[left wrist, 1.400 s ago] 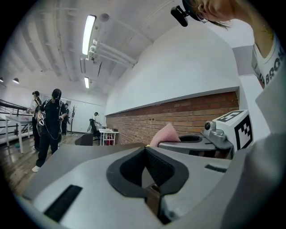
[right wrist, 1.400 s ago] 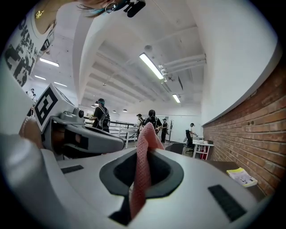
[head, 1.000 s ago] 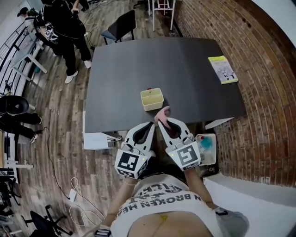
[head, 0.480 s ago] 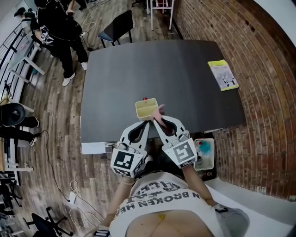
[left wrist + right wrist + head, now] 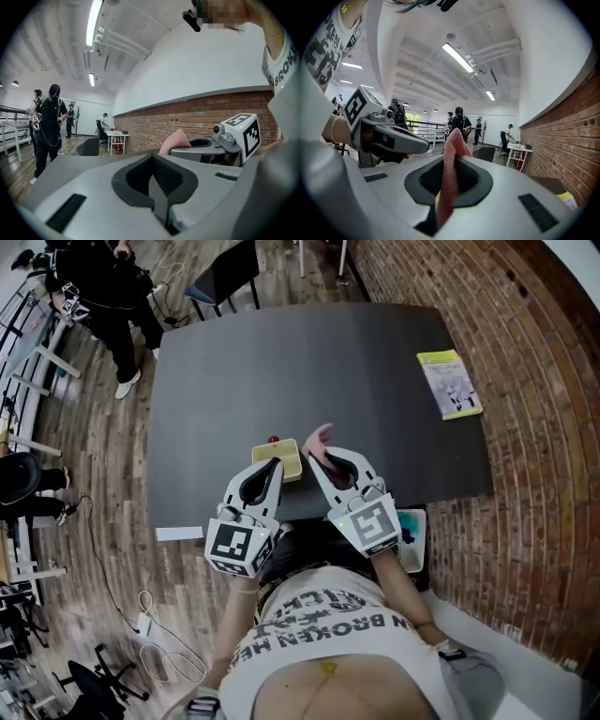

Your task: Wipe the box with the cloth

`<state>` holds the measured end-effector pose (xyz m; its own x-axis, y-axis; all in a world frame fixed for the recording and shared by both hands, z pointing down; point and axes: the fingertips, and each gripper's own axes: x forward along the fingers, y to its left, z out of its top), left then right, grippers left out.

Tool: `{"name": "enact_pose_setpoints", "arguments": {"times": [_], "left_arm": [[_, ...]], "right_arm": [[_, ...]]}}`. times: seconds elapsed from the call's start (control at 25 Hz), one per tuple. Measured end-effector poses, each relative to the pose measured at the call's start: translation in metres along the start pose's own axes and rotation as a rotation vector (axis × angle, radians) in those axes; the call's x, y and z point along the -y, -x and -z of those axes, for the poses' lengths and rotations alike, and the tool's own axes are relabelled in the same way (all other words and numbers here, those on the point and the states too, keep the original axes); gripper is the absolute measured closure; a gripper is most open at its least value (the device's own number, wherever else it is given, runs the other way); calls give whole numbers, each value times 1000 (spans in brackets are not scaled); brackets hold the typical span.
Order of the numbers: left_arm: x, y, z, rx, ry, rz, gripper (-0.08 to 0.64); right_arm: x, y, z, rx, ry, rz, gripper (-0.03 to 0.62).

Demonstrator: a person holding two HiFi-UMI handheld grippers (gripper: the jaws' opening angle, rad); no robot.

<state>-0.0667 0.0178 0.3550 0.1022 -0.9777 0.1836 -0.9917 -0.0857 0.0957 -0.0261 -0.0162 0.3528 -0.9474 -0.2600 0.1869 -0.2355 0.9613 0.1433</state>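
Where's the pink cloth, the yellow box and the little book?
pink cloth [image 5: 450,173]: right gripper view, middle of its upright fold.
yellow box [image 5: 286,460]: head view, its bare inside.
booklet [image 5: 449,383]: head view, middle of its cover.

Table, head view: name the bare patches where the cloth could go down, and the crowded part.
The table is bare from the box to its far edge, left of the box, and between the cloth and the booklet. It is crowded at the near edge, where the left gripper and right gripper hang by the box.
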Motion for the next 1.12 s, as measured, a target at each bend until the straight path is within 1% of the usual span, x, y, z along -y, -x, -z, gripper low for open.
{"name": "enact_pose_setpoints", "arguments": {"times": [0.16,0.28,0.44,0.68,0.8,0.88,1.0,1.12], "left_arm": [[-14,-13,6,-21,16,33,554],[-27,-23,9,-35,18,85,554],[-46,-29,26,-82,-3,152,554],[-61,-41,59,-198,-57,236,554],[-60,-44,73,-239,-38,278,554],[-60,-47,86,-279,-31,293,554],[-60,-54,111,-363,-39,310,554],[-54,-59,137,-486,-69,364,549]], "right_arm": [[6,-16,9,-33,0,13,575],[10,-31,15,-55,13,28,575],[5,-48,29,-62,5,8,575],[17,-61,51,-73,-45,54,575],[26,-61,59,-101,-74,78,575],[30,-62,65,-125,-89,81,575],[37,-66,76,-163,-94,69,575],[44,-68,84,-192,-95,66,575]]}}
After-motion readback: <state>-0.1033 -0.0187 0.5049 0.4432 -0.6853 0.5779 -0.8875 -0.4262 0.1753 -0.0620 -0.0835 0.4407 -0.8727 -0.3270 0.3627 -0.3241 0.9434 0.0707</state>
